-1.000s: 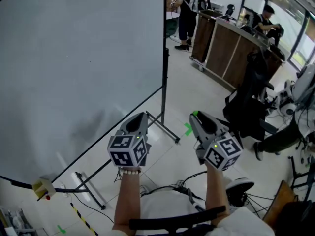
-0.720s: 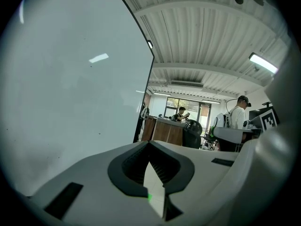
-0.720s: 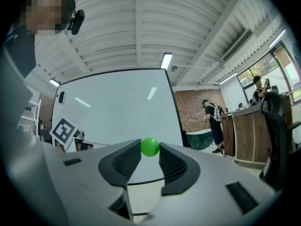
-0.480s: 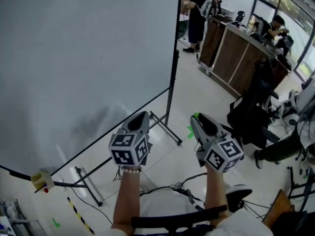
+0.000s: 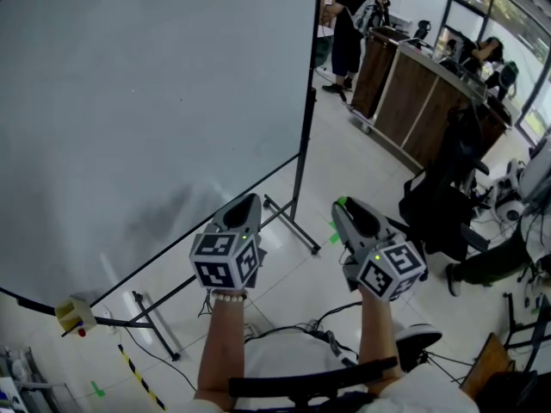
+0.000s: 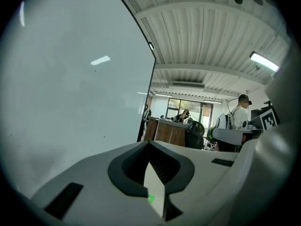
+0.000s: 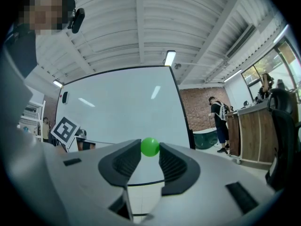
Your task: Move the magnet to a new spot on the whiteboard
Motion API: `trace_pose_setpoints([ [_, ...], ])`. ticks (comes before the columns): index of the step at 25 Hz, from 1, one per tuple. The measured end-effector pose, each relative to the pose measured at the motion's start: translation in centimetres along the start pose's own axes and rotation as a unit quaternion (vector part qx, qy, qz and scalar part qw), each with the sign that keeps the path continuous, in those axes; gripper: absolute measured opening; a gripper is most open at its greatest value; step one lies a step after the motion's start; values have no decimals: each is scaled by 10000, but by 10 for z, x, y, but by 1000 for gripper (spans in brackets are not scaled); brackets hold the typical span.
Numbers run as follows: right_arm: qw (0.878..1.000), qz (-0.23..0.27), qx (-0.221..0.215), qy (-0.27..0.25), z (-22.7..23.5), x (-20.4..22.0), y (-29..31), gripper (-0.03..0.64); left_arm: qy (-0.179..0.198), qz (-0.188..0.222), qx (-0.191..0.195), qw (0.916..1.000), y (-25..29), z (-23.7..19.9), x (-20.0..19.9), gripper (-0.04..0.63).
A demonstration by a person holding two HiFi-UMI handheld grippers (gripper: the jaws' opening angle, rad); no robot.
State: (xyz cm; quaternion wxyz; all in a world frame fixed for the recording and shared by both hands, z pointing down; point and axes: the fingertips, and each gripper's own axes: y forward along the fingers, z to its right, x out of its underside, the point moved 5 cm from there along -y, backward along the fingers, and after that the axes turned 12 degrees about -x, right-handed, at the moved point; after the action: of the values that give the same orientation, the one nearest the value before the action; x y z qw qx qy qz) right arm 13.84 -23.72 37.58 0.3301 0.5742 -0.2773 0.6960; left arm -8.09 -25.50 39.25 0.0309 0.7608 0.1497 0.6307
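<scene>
Magnet (image 7: 150, 146), a green ball, pinched at right gripper (image 7: 150, 150) tips. Whiteboard (image 5: 129, 101) fills head view's upper left, nearer left gripper (image 5: 249, 202), which is closed and empty.

Glossy whiteboard (image 5: 129, 101); smooth green magnet (image 7: 150, 146); wooden counter (image 5: 413, 93); shiny pale floor (image 5: 344, 170)

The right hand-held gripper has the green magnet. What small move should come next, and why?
Probably swing the right hand-held gripper leftward toward the whiteboard: its jaws pinch the green magnet, which hangs off the board, past its right edge in the head view.
</scene>
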Motion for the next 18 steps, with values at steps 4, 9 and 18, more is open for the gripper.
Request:
trace_pose_setpoints([
  [4, 10000, -4, -22, 12, -1, 1, 3, 135, 17, 14, 12, 10000, 1, -2, 1, -2],
  [9, 10000, -52, -31, 20, 3, 3, 6, 135, -134, -1, -50, 9999, 2, -6, 2, -3],
  [18, 9986, -21, -242, -462, 24, -33, 52, 135, -137, 50, -228, 9996, 2, -20, -6, -3],
])
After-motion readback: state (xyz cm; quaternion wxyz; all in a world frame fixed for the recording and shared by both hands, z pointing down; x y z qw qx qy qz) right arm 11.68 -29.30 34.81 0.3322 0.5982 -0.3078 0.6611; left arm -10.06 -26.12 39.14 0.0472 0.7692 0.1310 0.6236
